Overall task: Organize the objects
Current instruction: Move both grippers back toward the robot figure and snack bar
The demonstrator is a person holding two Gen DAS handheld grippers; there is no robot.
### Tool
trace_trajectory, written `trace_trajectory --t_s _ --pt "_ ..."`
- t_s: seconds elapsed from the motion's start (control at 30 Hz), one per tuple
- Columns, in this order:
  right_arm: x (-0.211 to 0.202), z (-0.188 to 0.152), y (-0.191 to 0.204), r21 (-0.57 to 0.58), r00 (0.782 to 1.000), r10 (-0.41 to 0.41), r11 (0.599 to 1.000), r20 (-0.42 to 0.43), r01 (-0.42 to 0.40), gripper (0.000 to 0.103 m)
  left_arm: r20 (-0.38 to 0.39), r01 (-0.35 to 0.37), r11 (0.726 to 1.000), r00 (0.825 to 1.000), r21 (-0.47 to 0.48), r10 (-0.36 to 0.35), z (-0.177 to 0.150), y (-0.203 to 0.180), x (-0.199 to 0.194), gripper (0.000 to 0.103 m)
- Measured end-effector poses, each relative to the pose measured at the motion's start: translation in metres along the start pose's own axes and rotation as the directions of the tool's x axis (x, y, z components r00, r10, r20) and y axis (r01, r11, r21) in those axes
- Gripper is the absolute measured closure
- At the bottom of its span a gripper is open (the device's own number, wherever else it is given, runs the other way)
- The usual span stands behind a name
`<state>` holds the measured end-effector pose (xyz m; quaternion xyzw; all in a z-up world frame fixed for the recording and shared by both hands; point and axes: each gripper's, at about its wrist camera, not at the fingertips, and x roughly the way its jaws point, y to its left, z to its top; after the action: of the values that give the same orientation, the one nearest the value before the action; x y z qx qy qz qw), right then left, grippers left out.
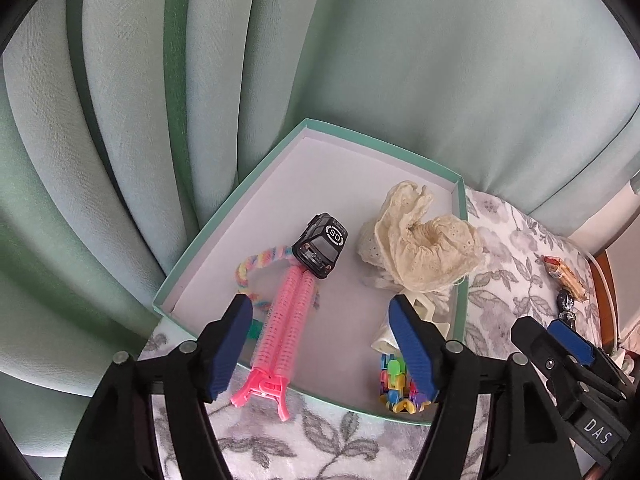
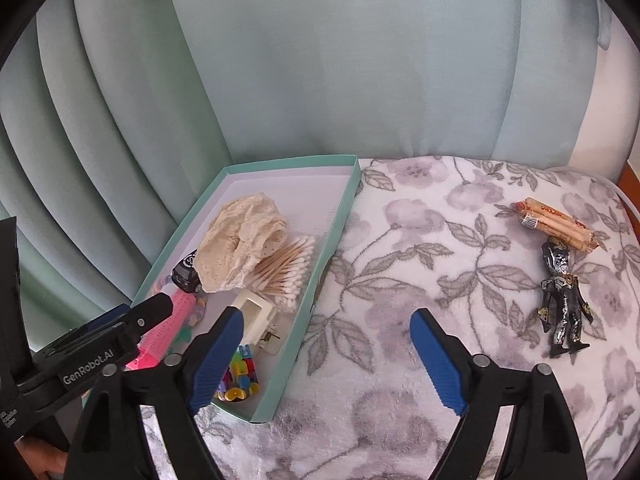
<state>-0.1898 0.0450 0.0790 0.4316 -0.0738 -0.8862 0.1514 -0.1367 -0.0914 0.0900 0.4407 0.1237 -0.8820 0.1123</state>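
Note:
A shallow teal box (image 1: pixel 224 216) (image 2: pixel 340 232) lies on a floral cloth. Inside it are a black toy car (image 1: pixel 322 246) (image 2: pixel 186 274), a pink hair roller clip (image 1: pixel 282 328) (image 2: pixel 168 326) with its handle over the near rim, cream lace fabric (image 1: pixel 420 248) (image 2: pixel 240 244), cotton swabs (image 2: pixel 286 270), a cream clip (image 2: pixel 254 314), colourful beads (image 1: pixel 398 384) (image 2: pixel 238 378) and a pastel braided band (image 1: pixel 256 270). My left gripper (image 1: pixel 320 344) hangs open over the box's near end. My right gripper (image 2: pixel 326 360) stands open over the cloth beside the box. Out on the cloth lie a dark figurine (image 2: pixel 562 300) (image 1: pixel 566 308) and a snack packet (image 2: pixel 558 226) (image 1: pixel 564 274).
Pale green curtains (image 1: pixel 200 80) (image 2: pixel 320 60) hang close behind the box and cloth. The floral cloth (image 2: pixel 420 240) stretches to the right, with a wooden edge (image 1: pixel 606 292) beyond it. A hand (image 2: pixel 40 460) shows at the lower left of the right wrist view.

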Motion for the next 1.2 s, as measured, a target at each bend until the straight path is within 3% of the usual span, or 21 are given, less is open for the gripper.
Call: trace_trajectory --t_s 0.17,0.3,0.47,0.53,1.0,1.2 --pt "0.0 0.0 -0.005 0.004 1.0 -0.005 1.0 0.007 0.005 0.005 0.017 -0.01 1.0 1.0 0.007 0.01 0.0 -0.003 -0.001 0.029" --pt "0.0 0.0 -0.009 0.01 1.0 -0.009 1.0 0.006 0.009 0.001 0.023 -0.012 1.0 1.0 0.005 0.012 0.0 -0.004 -0.001 0.016" --pt "0.001 -0.001 -0.017 0.024 1.0 -0.016 1.0 0.006 0.016 0.0 0.028 -0.02 1.0 0.999 0.008 0.02 0.0 -0.007 0.0 0.016" --pt "0.001 -0.001 -0.02 0.031 1.0 -0.017 0.999 0.006 0.016 0.0 0.028 -0.02 1.0 0.999 0.007 0.019 0.0 -0.008 0.001 0.01" --pt "-0.006 -0.008 -0.05 0.08 0.999 -0.04 0.996 0.005 0.039 0.0 0.031 -0.007 0.999 1.0 0.034 0.006 0.001 -0.03 0.001 0.009" --pt "-0.02 -0.012 -0.08 0.114 0.995 -0.1 0.989 0.009 0.099 0.0 0.034 0.056 0.996 0.998 0.068 -0.058 0.007 -0.063 -0.005 0.009"
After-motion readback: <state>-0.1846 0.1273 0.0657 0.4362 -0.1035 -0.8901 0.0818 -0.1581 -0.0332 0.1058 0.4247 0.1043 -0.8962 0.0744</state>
